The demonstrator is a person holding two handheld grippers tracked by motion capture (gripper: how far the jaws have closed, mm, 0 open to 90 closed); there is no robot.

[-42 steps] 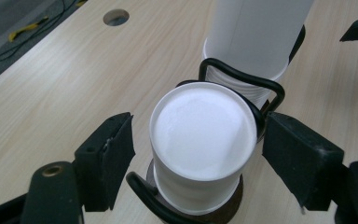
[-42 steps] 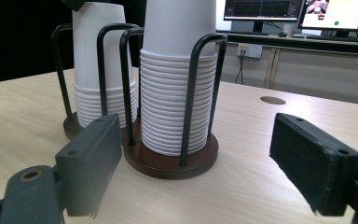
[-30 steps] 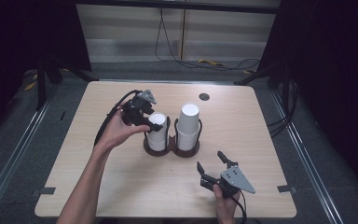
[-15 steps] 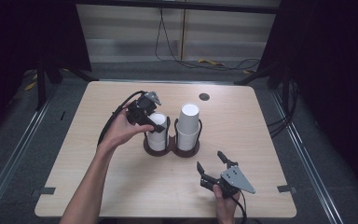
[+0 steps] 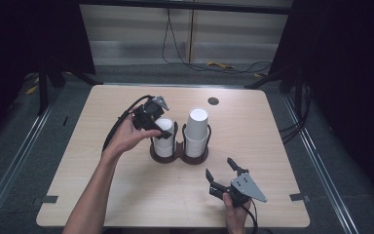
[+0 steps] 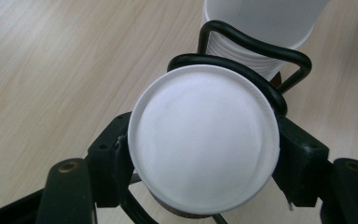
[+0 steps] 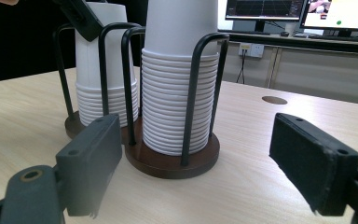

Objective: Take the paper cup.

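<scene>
Two stacks of upturned white paper cups stand in a black wire holder point(image 5: 180, 157) on a brown base at mid-table. My left gripper point(image 5: 157, 122) comes down over the left stack point(image 5: 164, 141). Its jaws have just been closing and now press both sides of the top cup point(image 6: 204, 140), with my left gripper point(image 6: 204, 149) shut on it. The taller right stack point(image 5: 196, 130) stands free. My right gripper point(image 5: 219, 166) rests near the table's front edge, open, pointing at the holder. The right gripper view shows my right gripper point(image 7: 200, 140) with nothing between its jaws, before the right stack point(image 7: 179, 93).
The pale wooden table point(image 5: 272, 146) has a round dark hole point(image 5: 213, 101) behind the cups. Black frame posts stand at both sides, and cables lie on the floor point(image 5: 224, 66) beyond the far edge. Monitors point(image 7: 261, 9) stand in the background of the right gripper view.
My left gripper has shifted slightly over the left stack and its jaws have come in on the top cup. The right gripper has not moved.
</scene>
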